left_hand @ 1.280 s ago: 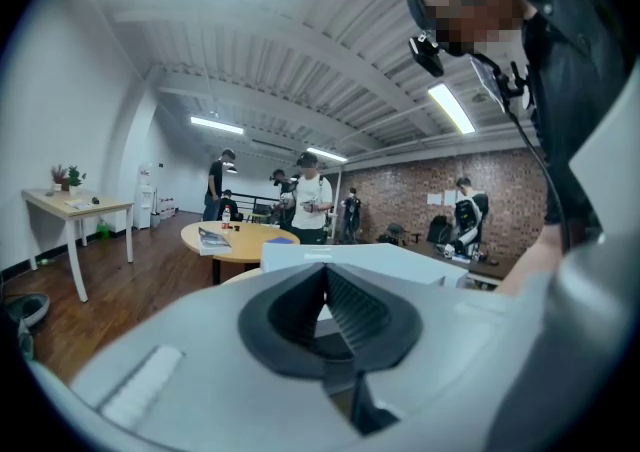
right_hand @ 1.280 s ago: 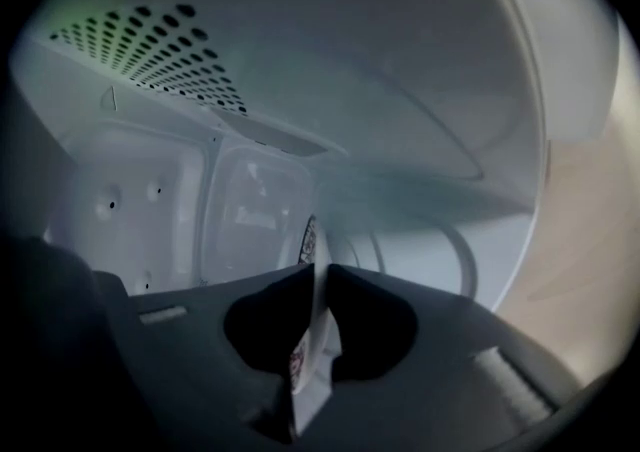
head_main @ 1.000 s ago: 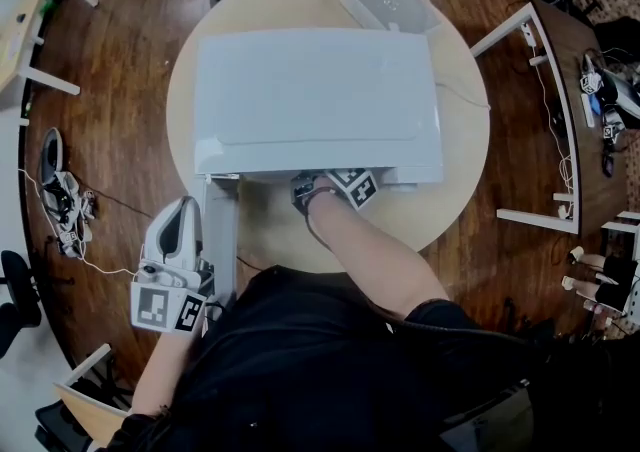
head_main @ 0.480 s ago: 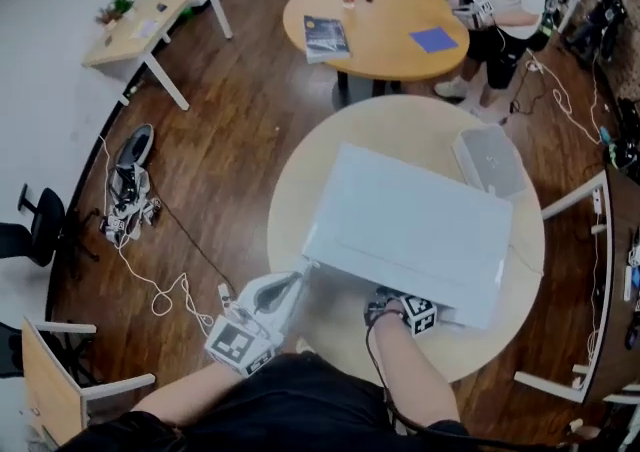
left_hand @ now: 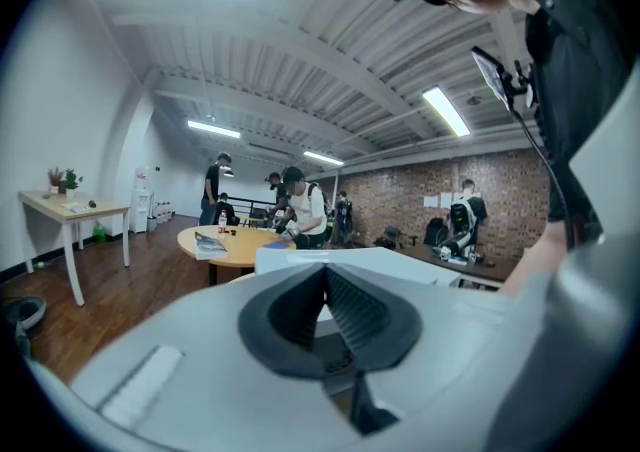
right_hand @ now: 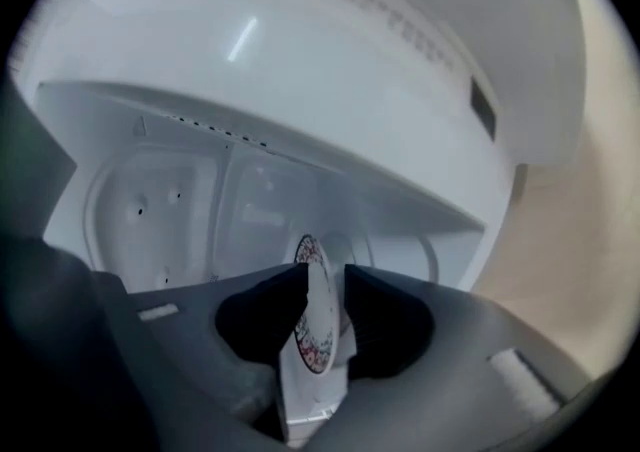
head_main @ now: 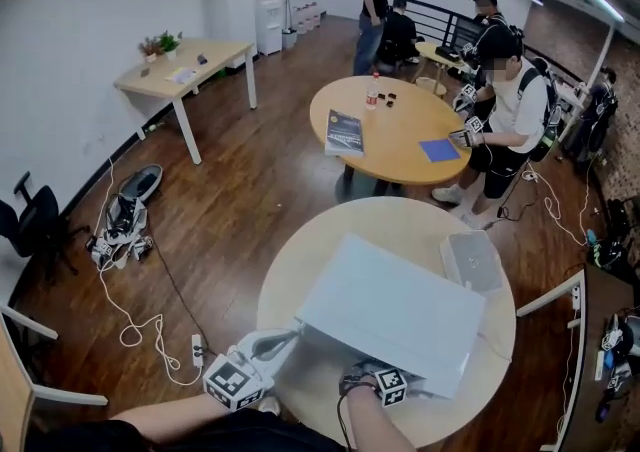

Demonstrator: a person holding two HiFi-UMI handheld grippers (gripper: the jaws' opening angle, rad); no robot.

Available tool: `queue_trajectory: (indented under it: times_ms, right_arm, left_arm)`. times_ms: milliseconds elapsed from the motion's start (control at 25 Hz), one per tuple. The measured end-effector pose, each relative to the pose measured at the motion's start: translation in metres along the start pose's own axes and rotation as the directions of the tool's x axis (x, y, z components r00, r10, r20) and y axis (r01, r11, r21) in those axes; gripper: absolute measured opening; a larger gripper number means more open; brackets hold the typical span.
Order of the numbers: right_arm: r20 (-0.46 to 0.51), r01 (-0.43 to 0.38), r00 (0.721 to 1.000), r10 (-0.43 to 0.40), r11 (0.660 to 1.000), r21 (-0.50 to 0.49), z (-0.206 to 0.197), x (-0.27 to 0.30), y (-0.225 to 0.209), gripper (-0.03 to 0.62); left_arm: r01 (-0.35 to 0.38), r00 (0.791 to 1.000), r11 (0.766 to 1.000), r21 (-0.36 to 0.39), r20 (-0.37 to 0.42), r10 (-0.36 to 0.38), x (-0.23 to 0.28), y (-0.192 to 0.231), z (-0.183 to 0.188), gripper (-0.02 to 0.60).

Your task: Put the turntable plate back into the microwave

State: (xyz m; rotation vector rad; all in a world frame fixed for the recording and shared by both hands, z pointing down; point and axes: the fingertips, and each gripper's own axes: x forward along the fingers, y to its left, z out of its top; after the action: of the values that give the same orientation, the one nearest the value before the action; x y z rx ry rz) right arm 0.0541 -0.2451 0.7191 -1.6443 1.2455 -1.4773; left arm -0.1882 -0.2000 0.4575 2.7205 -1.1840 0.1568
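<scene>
Where microwave (head_main: 395, 315) sits, container (head_main: 473, 260) seemingly adjoins.

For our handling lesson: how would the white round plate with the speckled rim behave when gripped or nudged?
The white round plate with the speckled rim looks rigid and glossy: probably slippery, breakable. It stands on edge between the jaws of the right gripper, which have just been opening, so it may roll or tip.

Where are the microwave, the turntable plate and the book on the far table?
microwave (head_main: 395, 310): head view, middle of its white top.
turntable plate (right_hand: 312, 331): right gripper view, its patterned face.
book (head_main: 344, 132): head view, centre of its cover.
</scene>
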Motion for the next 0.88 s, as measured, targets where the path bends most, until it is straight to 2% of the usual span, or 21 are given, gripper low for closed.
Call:
queue_trajectory:
  times_ms: [200, 440, 880]
  right_arm:
    - [-0.029, -0.025, 0.999, 0.023, 0.995, -0.095, 0.0, 0.001, 0.007, 0.107]
    - [-0.083, -0.054, 0.996, 0.038, 0.978, -0.2, -0.011, -0.028, 0.008, 0.109]
    - [-0.046, -0.083, 0.996, 0.072, 0.945, -0.315, -0.005, -0.089, 0.009, 0.109]
  left_arm:
    - [0.016, 1.0, 1.0, -0.005, 0.014, -0.016, 0.009, 0.003, 0.0, 0.003]
    - [0.045, 0.998, 0.999, 0.0, 0.039, -0.045, 0.01, -0.013, 0.005, 0.003]
    - [0.128, 0.992, 0.992, -0.023, 0.024, -0.127, 0.011, -0.028, -0.002, 0.003]
